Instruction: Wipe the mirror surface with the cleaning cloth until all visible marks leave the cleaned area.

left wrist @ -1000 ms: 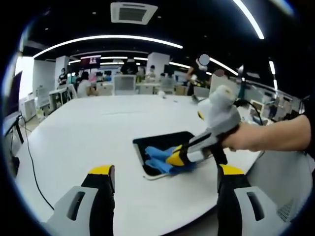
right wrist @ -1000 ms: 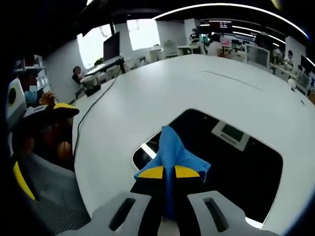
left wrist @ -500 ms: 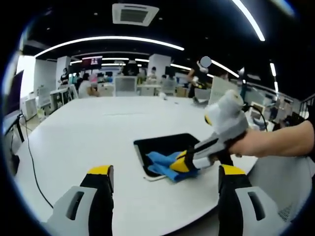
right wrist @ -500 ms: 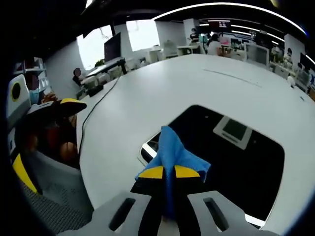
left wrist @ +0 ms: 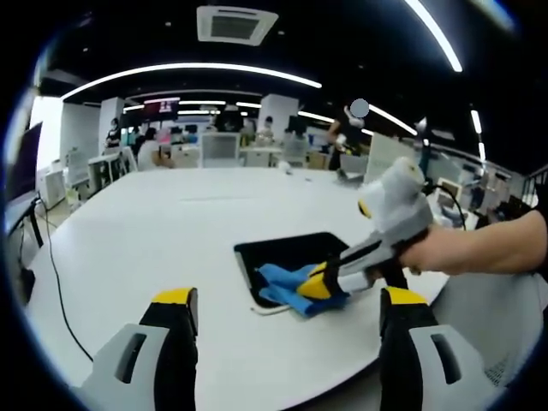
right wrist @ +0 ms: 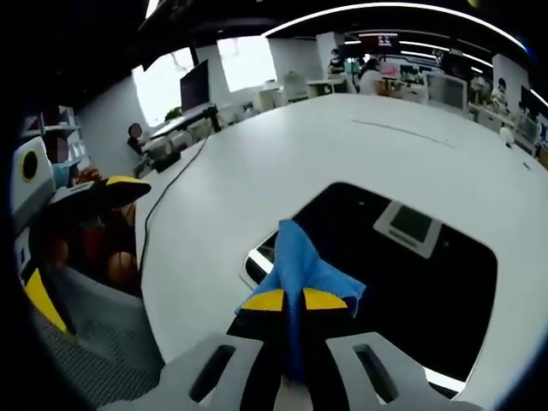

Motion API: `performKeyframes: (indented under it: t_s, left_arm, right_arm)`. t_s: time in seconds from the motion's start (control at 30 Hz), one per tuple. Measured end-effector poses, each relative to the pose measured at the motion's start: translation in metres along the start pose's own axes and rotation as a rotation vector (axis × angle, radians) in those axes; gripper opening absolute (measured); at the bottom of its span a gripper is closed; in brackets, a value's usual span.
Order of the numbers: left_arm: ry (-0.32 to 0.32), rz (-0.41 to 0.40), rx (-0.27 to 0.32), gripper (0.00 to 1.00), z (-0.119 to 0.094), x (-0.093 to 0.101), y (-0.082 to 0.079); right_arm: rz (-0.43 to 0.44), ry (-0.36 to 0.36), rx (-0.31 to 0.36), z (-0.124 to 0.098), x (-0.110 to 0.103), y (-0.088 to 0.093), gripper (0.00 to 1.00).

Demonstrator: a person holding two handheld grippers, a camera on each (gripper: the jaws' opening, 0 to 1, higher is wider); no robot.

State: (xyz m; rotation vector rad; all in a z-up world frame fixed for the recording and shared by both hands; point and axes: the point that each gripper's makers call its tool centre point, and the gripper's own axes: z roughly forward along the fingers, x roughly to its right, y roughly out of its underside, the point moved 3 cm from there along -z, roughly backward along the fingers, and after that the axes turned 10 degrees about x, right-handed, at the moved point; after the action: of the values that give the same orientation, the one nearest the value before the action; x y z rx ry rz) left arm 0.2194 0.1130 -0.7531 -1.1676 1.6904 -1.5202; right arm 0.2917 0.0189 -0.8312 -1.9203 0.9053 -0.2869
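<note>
A dark rectangular mirror lies flat on the white table and reflects a ceiling vent. A blue cleaning cloth rests on the mirror's near corner. My right gripper is shut on the cloth; in the left gripper view the right gripper comes in from the right, held by a hand. My left gripper stands open above the table's near edge, short of the mirror, with nothing between its fingers.
A black cable runs along the table's left side. Desks, monitors and people sit in the office behind. A chair stands beside the table edge in the right gripper view.
The right gripper with the cloth has slid a little toward the mirror's near corner. The left gripper has stayed in place.
</note>
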Motion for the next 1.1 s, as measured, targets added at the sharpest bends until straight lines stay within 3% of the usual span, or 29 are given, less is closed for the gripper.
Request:
performKeyframes:
  t_s: [0.87,1.1]
  left_arm:
    - [0.000,-0.011,0.005,0.86,0.000,0.000,0.000]
    - [0.001,-0.012,0.003,0.86,0.000,0.000,0.000]
  right_arm:
    - [-0.033,0.026,-0.021,-0.014,0.024,0.006,0.00]
    - [0.028,0.045,0.036,-0.012,0.033,0.005,0.00]
